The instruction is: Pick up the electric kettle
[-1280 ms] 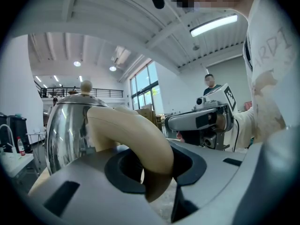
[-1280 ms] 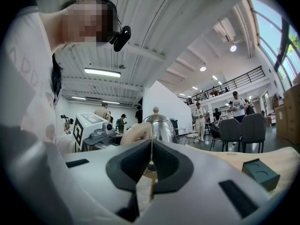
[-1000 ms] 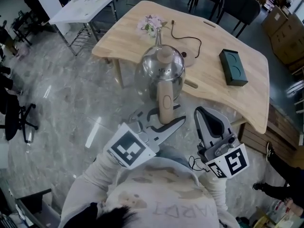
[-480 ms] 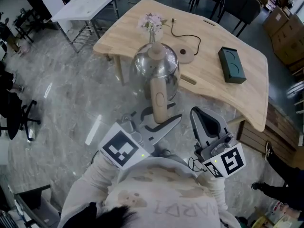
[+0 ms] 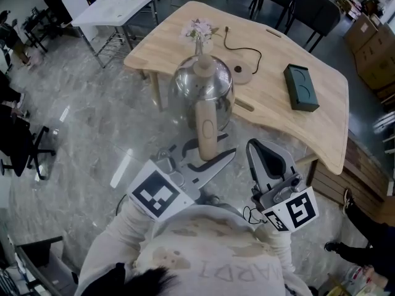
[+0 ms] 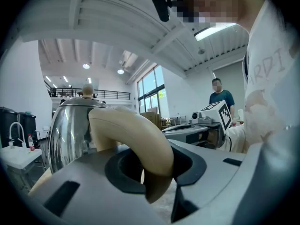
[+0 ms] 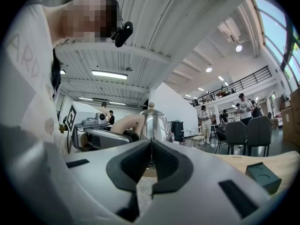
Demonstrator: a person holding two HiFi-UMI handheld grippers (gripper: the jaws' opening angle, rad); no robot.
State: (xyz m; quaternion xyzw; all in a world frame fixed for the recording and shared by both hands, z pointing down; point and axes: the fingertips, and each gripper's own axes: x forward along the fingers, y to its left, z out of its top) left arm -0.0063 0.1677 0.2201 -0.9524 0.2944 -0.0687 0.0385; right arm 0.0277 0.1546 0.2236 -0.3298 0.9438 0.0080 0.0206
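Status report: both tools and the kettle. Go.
Left tool shut on the kettle handle. Right tool shut, empty. Kettle off its base, in the air. Flower vase beyond it.

Head view overhead, gripper views level, all sharing kettle (image 5: 202, 88)

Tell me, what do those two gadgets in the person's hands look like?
Each is a grey plastic claw: the left claw and right claw have two flat jaws lined with dark pads. Behind each sits a white cube printed with black square markers. A thin black cable loops by the right one. The person wears pale cream sleeves.
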